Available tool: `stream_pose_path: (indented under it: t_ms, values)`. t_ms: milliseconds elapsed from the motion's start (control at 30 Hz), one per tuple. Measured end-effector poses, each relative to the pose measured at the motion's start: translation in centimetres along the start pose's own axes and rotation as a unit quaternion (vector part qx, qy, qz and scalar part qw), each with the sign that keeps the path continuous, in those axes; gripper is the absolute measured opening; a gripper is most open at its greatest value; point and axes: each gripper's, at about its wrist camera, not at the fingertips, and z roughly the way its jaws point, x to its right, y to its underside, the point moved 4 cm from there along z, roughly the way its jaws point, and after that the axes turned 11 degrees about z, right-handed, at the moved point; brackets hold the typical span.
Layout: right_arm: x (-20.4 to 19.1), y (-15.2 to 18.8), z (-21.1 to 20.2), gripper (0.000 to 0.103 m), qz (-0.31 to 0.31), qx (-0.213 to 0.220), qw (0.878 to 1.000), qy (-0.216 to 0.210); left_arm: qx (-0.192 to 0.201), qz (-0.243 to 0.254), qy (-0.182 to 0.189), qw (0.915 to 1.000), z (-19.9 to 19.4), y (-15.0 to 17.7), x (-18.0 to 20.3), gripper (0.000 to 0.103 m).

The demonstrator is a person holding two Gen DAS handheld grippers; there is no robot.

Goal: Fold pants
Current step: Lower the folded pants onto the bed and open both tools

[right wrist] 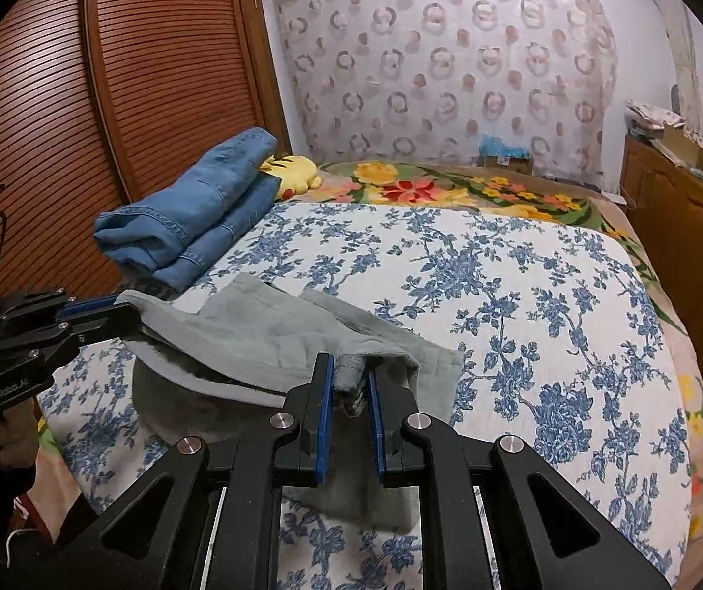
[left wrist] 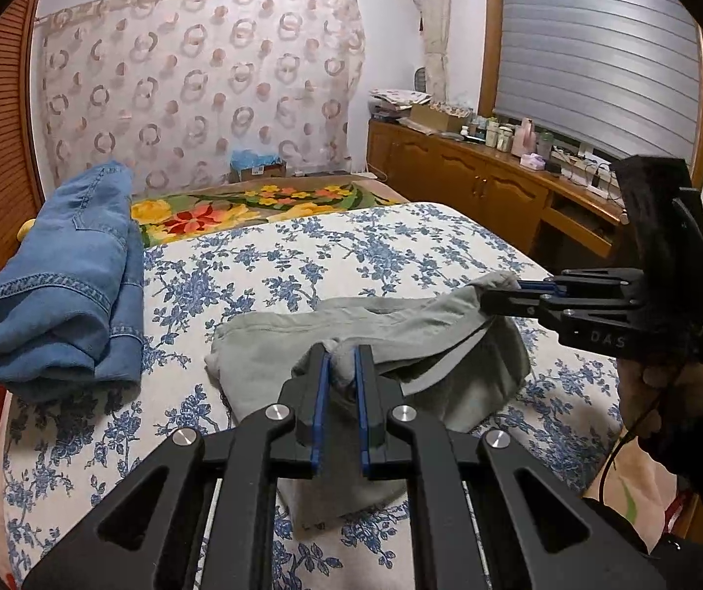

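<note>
Grey pants [left wrist: 351, 329] lie partly folded on the blue-flowered bedspread [left wrist: 302, 255]. My left gripper [left wrist: 340, 359] is shut on one corner of the grey pants and holds it lifted. My right gripper [left wrist: 491, 295] comes in from the right in this view, shut on the other corner. In the right wrist view my right gripper [right wrist: 351, 373] pinches a bunched edge of the grey pants [right wrist: 253, 339], and my left gripper [right wrist: 123, 307] grips the far left corner. The held edge is stretched between both grippers above the lower layer.
Folded blue jeans [left wrist: 66, 285] lie on the bed's left side, also in the right wrist view [right wrist: 194, 206], beside a yellow plush toy [right wrist: 292, 172]. A flowered blanket [left wrist: 253, 201] covers the bed's far end. A wooden cabinet [left wrist: 474, 187] stands at the right, a slatted wardrobe [right wrist: 105, 98] at the left.
</note>
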Motion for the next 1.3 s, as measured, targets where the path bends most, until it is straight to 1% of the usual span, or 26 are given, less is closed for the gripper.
stream_pose_path:
  t_ms: [133,200,233,267,300,333,400,433,467,500,633,733,900,1033,1167,1200,1233,1300]
  values:
    - [0.1,-0.2,0.7,0.013,0.004,-0.005,1.0,0.002,-0.003,-0.005,0.002,1.0,0.2,0.0,-0.2,0.01]
    - [0.0,-0.3,1.0,0.013,0.005,-0.007,1.0,0.003,-0.004,-0.008,0.001,1.0,0.0,0.1,-0.3,0.018]
    - [0.0,-0.3,1.2,0.013,0.004,-0.008,1.0,0.004,-0.004,-0.009,-0.002,0.9999,-0.1,0.1,-0.4,0.028]
    - [0.0,-0.3,1.4,0.013,0.003,-0.009,1.0,0.005,-0.001,-0.011,-0.004,0.9999,-0.3,0.2,-0.5,0.035]
    - [0.0,-0.4,1.6,0.013,0.002,-0.01,1.0,0.006,0.0,-0.014,-0.005,0.9999,-0.4,0.2,-0.6,0.04]
    - [-0.1,-0.4,1.8,0.013,0.002,-0.011,1.0,0.007,0.001,-0.018,-0.003,0.9998,-0.5,0.3,-0.9,0.048]
    - [-0.1,-0.5,2.0,0.013,0.002,-0.012,1.0,0.008,-0.004,-0.024,0.0,0.9997,-0.3,0.5,-1.3,0.049]
    - [-0.1,-0.5,2.1,0.013,0.002,-0.012,1.0,0.008,-0.011,-0.026,0.001,0.9996,-0.1,0.7,-1.4,0.051]
    - [-0.1,-0.6,2.2,0.013,0.002,-0.012,1.0,0.008,-0.019,-0.03,0.003,0.9994,0.2,1.0,-1.6,0.058]
    - [-0.1,-0.7,2.3,0.013,0.002,-0.012,1.0,0.009,-0.021,-0.032,0.003,0.9993,0.3,1.1,-1.7,0.06]
    - [0.1,-1.0,2.6,0.013,-0.001,-0.008,1.0,0.012,-0.035,-0.04,0.009,0.9986,1.1,2.2,-1.8,0.061]
    - [0.1,-1.0,2.8,0.013,-0.003,-0.005,1.0,0.012,-0.037,-0.043,0.01,0.9984,1.2,2.7,-1.8,0.061]
    - [0.3,-1.3,2.9,0.013,0.0,0.0,1.0,0.014,-0.047,-0.04,0.005,0.9981,1.4,3.0,-1.7,0.061]
    - [0.3,-1.6,2.4,0.013,0.0,0.016,1.0,0.012,-0.049,-0.042,0.008,0.9979,1.5,3.1,-1.6,0.061]
    - [0.2,-1.6,2.4,0.013,0.0,0.015,1.0,0.014,-0.049,-0.042,0.009,0.9979,1.5,3.2,-1.6,0.061]
    - [0.2,-1.6,2.5,0.014,-0.001,0.013,1.0,0.016,-0.049,-0.042,0.008,0.9979,1.5,3.1,-1.6,0.061]
    - [0.2,-1.6,2.5,0.017,-0.002,0.011,1.0,0.017,-0.049,-0.043,0.008,0.9978,1.4,3.1,-1.6,0.061]
    - [0.3,-1.8,2.6,0.019,-0.001,0.011,1.0,0.022,-0.051,-0.042,0.008,0.9978,1.5,3.2,-1.5,0.061]
